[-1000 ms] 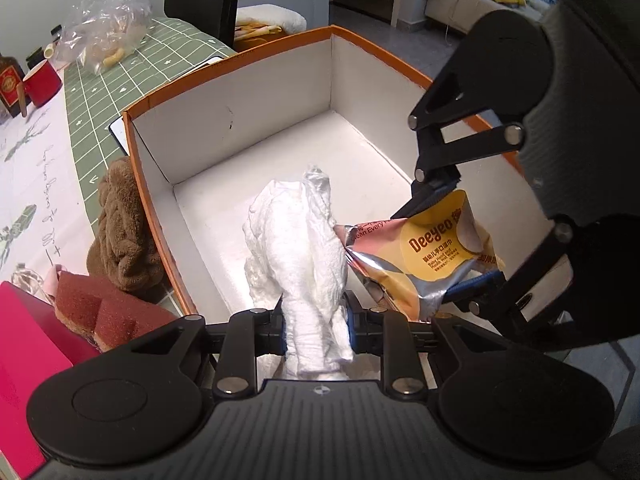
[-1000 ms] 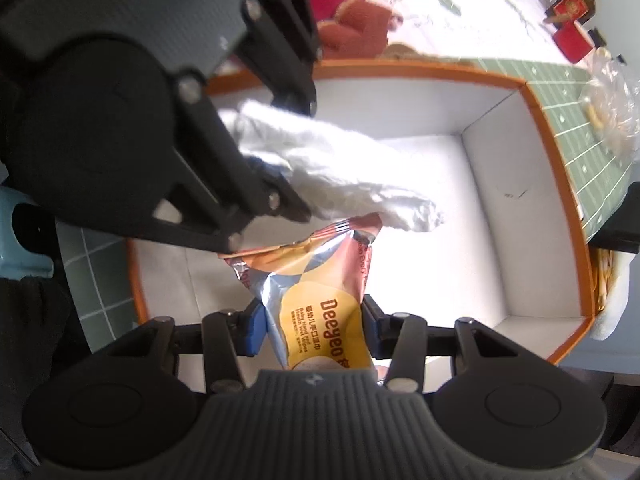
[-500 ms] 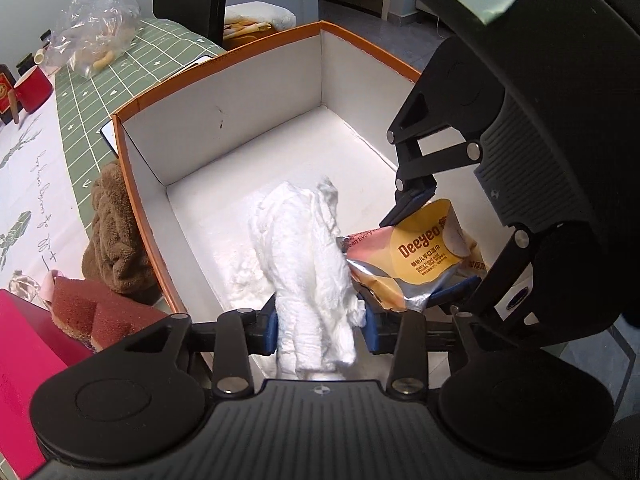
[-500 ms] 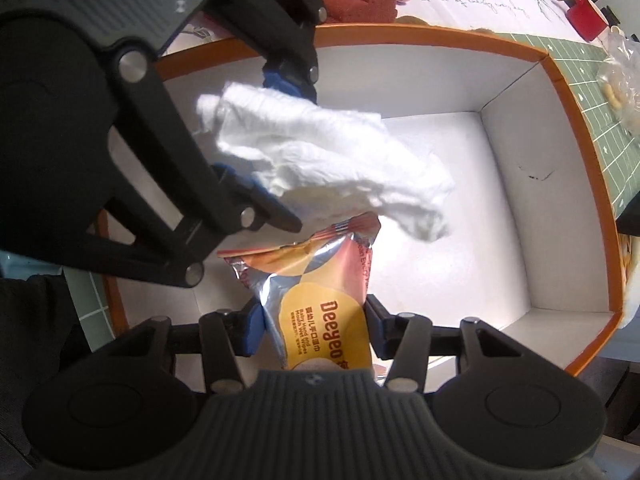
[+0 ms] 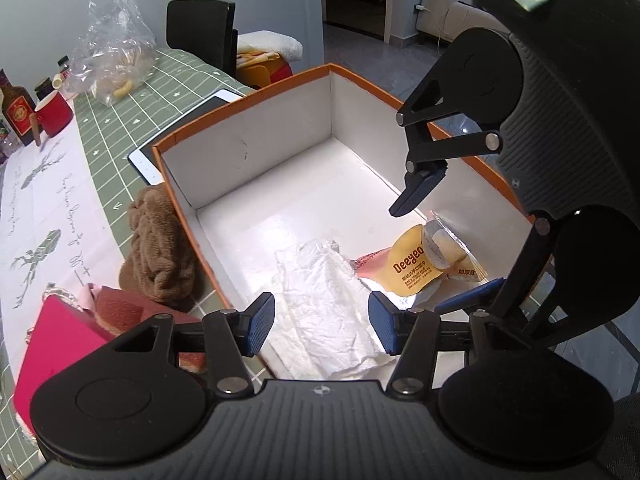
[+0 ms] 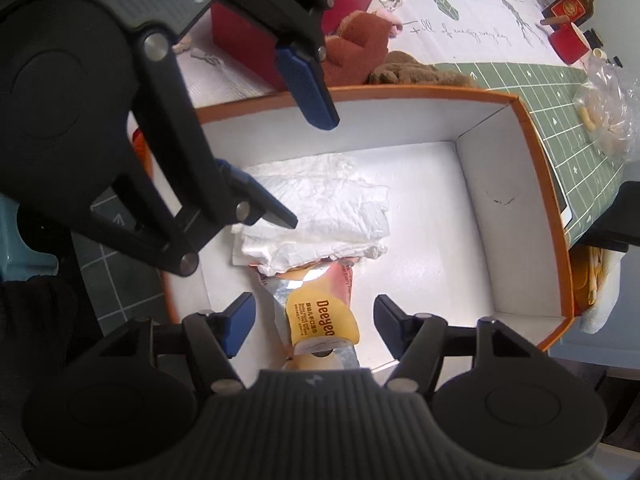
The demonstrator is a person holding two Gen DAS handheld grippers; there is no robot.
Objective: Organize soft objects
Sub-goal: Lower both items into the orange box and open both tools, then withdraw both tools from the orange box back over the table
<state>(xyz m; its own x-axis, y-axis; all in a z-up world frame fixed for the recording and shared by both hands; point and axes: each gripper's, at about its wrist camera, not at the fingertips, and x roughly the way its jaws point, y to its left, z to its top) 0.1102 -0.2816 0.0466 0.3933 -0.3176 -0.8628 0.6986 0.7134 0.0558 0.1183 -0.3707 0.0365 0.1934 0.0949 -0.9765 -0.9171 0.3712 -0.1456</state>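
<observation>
A white cloth [image 5: 328, 304] lies flat on the floor of the orange-rimmed white box [image 5: 248, 148]. A yellow Deeyeo wipes packet [image 5: 416, 266] lies beside it, its end under the cloth's edge in the right wrist view [image 6: 322, 322]. My left gripper [image 5: 322, 322] is open and empty above the cloth [image 6: 320, 208]. My right gripper [image 6: 314, 322] is open and empty above the packet; it also shows in the left wrist view [image 5: 444, 248]. A brown plush [image 5: 160, 248] and a reddish-brown cloth [image 5: 120, 308] lie on the table left of the box.
A pink box [image 5: 52, 344] stands at the near left. A tablet [image 5: 148, 160] lies behind the box [image 6: 520, 128]. A red mug [image 5: 54, 114], a bottle [image 5: 16, 110] and a plastic bag [image 5: 114, 64] stand far left. A black chair [image 5: 202, 36] is behind the table.
Both grippers opened and let go. The white cloth and the wipes packet dropped onto the box floor, and both grippers rose a little.
</observation>
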